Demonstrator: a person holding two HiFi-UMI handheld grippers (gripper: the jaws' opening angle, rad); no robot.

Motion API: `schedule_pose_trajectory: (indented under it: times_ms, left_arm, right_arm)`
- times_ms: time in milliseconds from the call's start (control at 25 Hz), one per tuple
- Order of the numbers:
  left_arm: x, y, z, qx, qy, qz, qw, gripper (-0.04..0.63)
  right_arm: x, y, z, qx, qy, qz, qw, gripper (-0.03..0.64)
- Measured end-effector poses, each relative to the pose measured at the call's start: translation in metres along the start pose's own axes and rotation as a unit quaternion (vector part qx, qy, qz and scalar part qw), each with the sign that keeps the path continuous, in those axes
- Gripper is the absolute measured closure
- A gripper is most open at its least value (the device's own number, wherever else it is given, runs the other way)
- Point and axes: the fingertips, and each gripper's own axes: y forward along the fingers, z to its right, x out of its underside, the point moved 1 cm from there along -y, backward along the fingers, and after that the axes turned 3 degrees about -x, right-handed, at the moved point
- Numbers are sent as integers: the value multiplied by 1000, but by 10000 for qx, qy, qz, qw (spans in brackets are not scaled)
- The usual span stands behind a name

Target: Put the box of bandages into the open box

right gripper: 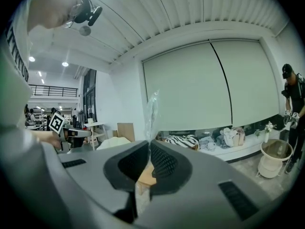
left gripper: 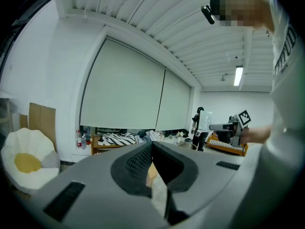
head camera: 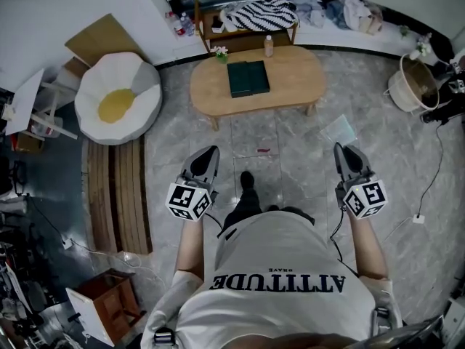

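While the left tool (head camera: 208, 153) is closed empty and the right tool (head camera: 346, 151) pinches a clear plastic strip (right gripper: 152, 109), the dark green box (head camera: 248, 78) lies flat along the table (head camera: 294, 93)'s length.

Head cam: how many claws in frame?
2: the left claw at lower left, over the floor, shut; the right claw at lower right, shut on a thin strip of clear film. None appear hidden.

Person (head camera: 280, 267) is standing on grey floor (head camera: 290, 147), holding left gripper (head camera: 208, 153) and right gripper (head camera: 344, 151) forward; oval wooden table (head camera: 294, 86) ahead is bearing 1 dark green box (head camera: 248, 78).
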Motion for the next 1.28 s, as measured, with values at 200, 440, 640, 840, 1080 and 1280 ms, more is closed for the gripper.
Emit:
schedule_pose_trajectory:
  times_ms: [200,440,640,840,1080,1280]
  left_arm:
    - [-7,29,-31,140,7,-40,9999,574]
    - [-17,60,-77,274,6,-115,9996,574]
    - [-27,81,-113,485,109,-131,9987,574]
    - [-34,106,-146,672,182,-147,9975,574]
    - [-37,126,-180,813,193,-170,9964,574]
    - [-38,138,-198,856,189,-198,9960,574]
  right_arm:
    - [-3,35,4,101,45,-36,9999,589]
    - [-14,88,-1,89,12,-68,9999,589]
    - [-20,131,-8,120,11,-147,9998,589]
    - [-23,167,-11,190,-26,-243,9995,589]
    - [-26,200,-14,264,-52,-306,9992,589]
    - [-28,223,-16,233,-89,-340,9991,589]
